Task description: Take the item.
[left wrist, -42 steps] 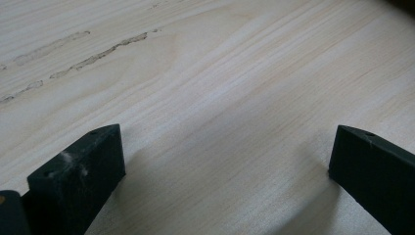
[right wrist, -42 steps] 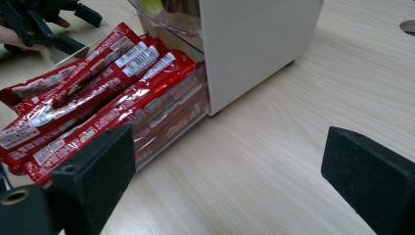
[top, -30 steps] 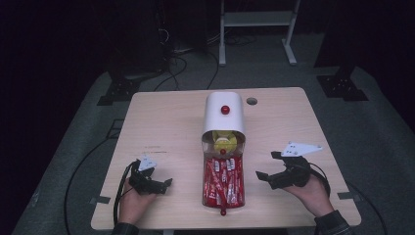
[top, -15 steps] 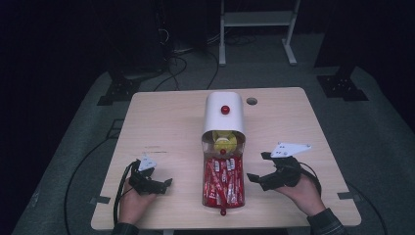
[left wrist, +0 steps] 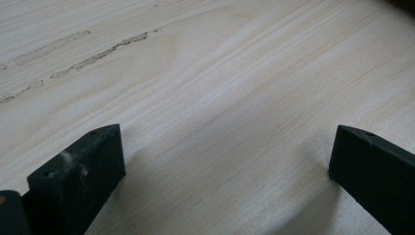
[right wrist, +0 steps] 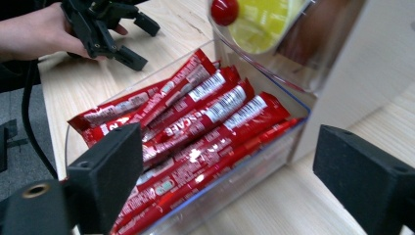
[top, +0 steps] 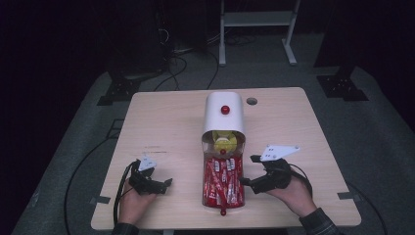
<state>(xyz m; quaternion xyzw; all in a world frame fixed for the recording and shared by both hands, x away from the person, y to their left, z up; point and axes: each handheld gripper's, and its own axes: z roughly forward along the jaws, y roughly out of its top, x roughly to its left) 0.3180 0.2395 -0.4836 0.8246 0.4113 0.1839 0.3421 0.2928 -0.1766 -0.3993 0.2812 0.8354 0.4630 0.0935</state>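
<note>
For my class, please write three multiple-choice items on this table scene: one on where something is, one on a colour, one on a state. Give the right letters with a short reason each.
1. Where does the clear drawer of sachets lie?
A. between the two claws
B. left of both claws
C. on the floor

2. What colour are the sachets in the drawer?
A. blue
B. red
C. green

3. How does the right claw stand?
A. shut on a sachet
B. shut on the drawer's knob
C. open, holding nothing

Key: 1 A, since in the high view the drawer lies on the table with the left claw on one side and the right claw on the other. 2 B, since the right gripper view shows red packs with white print. 3 C, since its jaws stand wide apart there, with the drawer beyond them and nothing between.
</note>
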